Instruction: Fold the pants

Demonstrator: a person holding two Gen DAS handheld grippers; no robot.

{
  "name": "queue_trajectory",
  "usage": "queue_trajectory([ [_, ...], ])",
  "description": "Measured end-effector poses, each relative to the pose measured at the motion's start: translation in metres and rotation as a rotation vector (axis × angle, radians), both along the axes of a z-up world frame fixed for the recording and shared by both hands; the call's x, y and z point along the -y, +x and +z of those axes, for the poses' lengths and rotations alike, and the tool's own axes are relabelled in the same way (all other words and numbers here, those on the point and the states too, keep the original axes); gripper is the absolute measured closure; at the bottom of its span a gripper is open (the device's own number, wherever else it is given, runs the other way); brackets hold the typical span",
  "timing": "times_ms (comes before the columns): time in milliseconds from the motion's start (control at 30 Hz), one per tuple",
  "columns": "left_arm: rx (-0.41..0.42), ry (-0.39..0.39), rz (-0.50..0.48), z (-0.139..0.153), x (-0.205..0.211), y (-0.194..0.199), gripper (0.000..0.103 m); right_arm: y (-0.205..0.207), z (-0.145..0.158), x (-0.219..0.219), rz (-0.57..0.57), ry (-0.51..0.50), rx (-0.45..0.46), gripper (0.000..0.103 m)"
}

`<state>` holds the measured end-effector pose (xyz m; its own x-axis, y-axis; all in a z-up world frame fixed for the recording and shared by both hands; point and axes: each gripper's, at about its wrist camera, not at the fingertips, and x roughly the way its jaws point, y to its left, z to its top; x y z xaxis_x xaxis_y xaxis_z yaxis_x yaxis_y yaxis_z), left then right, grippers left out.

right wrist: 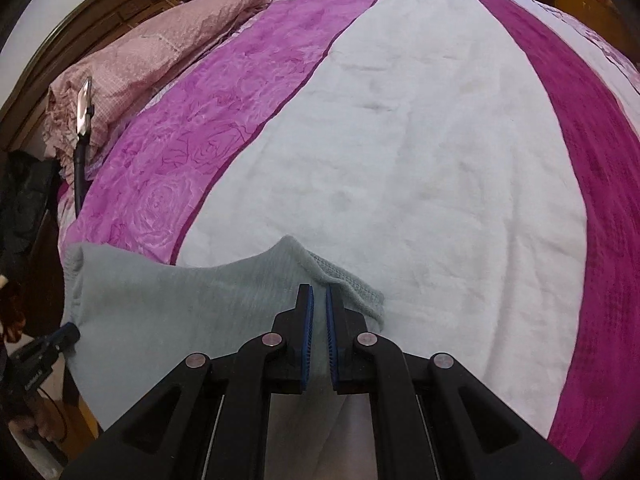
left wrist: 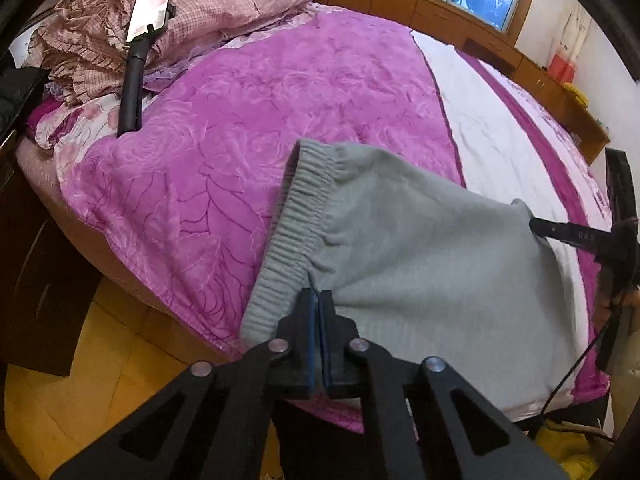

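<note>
Grey pants [left wrist: 400,248] with a ribbed elastic waistband [left wrist: 292,232] hang stretched over the near edge of the bed. My left gripper [left wrist: 319,300] is shut on the pants just below the waistband. My right gripper [right wrist: 319,296] is shut on the pants [right wrist: 192,320] at a hemmed edge; it also shows at the right of the left wrist view [left wrist: 536,226]. The left gripper shows at the lower left of the right wrist view [right wrist: 70,332]. The cloth spans between both grippers above the bedspread.
The bed carries a purple rose-pattern blanket [left wrist: 260,112] with a white band [right wrist: 400,140]. Pink bedding [left wrist: 120,28] is piled at the head, with a phone on a black stand [left wrist: 140,44] leaning there. Wooden headboard, a window, dark furniture and yellow floor [left wrist: 60,400] surround it.
</note>
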<state>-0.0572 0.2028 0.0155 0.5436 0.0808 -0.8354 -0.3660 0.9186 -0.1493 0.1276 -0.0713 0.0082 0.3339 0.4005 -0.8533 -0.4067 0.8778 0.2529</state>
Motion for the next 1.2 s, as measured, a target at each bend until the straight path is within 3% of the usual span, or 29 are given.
queue_trajectory([
  [100, 0.001, 0.012, -0.013, 0.006, 0.004, -0.002, 0.098, -0.007, 0.01, 0.005, -0.014, -0.002, 0.003, 0.098],
  [200, 0.002, 0.048, -0.028, 0.014, 0.013, -0.001, 0.094, -0.023, 0.022, 0.019, -0.037, 0.042, -0.004, 0.072],
  [233, 0.005, 0.048, -0.032, 0.015, 0.015, 0.0, 0.092, -0.032, 0.026, 0.027, -0.05, 0.074, -0.011, 0.069],
  [400, 0.006, 0.047, -0.057, 0.019, 0.026, -0.002, 0.081, -0.063, 0.028, 0.048, -0.092, 0.17, -0.091, 0.067],
  [600, -0.041, 0.039, -0.065, 0.012, 0.037, 0.005, 0.075, -0.095, 0.023, 0.064, -0.199, 0.173, -0.082, 0.067],
  [700, -0.058, 0.038, -0.075, 0.008, 0.042, 0.008, 0.075, -0.102, 0.016, 0.063, -0.179, 0.208, -0.146, 0.067],
  [933, -0.088, 0.048, -0.085, -0.003, 0.047, 0.013, 0.075, -0.108, -0.003, 0.043, -0.118, 0.157, -0.201, 0.066],
  [1033, -0.089, 0.04, -0.078, -0.007, 0.046, 0.014, 0.074, -0.107, -0.019, 0.042, -0.136, 0.14, -0.253, 0.062],
  [1200, -0.079, 0.054, -0.091, -0.011, 0.048, 0.013, 0.073, -0.107, -0.029, 0.043, -0.114, 0.189, -0.244, 0.049],
])
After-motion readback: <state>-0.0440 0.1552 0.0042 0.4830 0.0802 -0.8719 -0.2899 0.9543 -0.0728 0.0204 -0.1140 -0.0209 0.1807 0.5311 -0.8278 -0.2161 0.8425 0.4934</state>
